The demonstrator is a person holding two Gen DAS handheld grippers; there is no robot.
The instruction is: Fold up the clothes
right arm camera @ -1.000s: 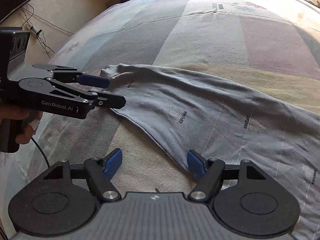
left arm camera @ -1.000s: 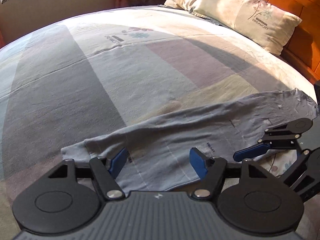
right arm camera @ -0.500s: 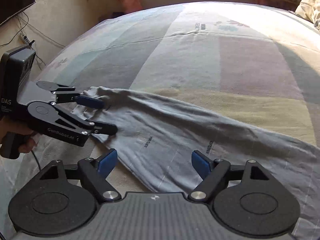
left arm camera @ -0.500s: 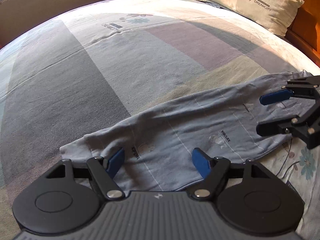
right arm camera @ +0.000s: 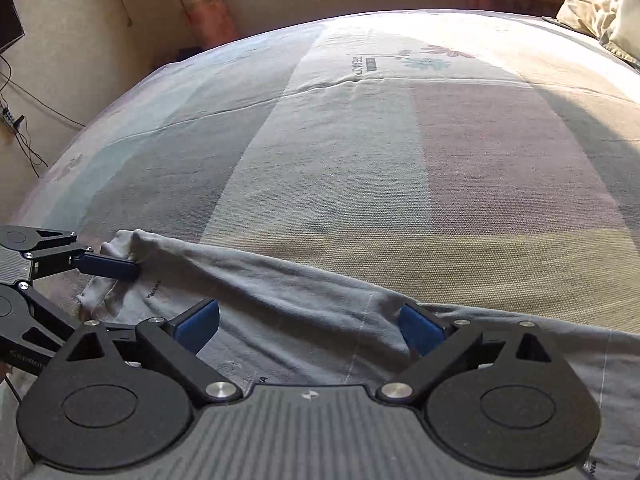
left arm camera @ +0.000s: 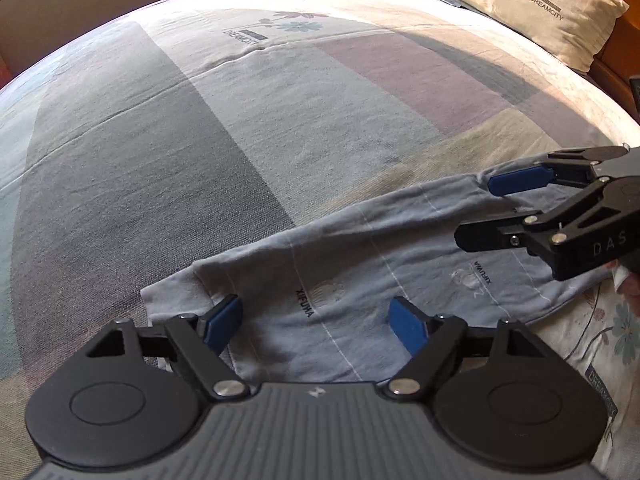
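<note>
Grey-blue garment (left arm camera: 360, 248) — soft, creased, printed with small logos and thin white stitch lines — lies in a long narrow band across the striped bed (left arm camera: 224, 128). Both jaws are opening: the left hand-held gripper (left arm camera: 316, 320) spreads over one end, the right hand-held gripper (right arm camera: 308, 324) over the middle — neither pinching cloth.
</note>
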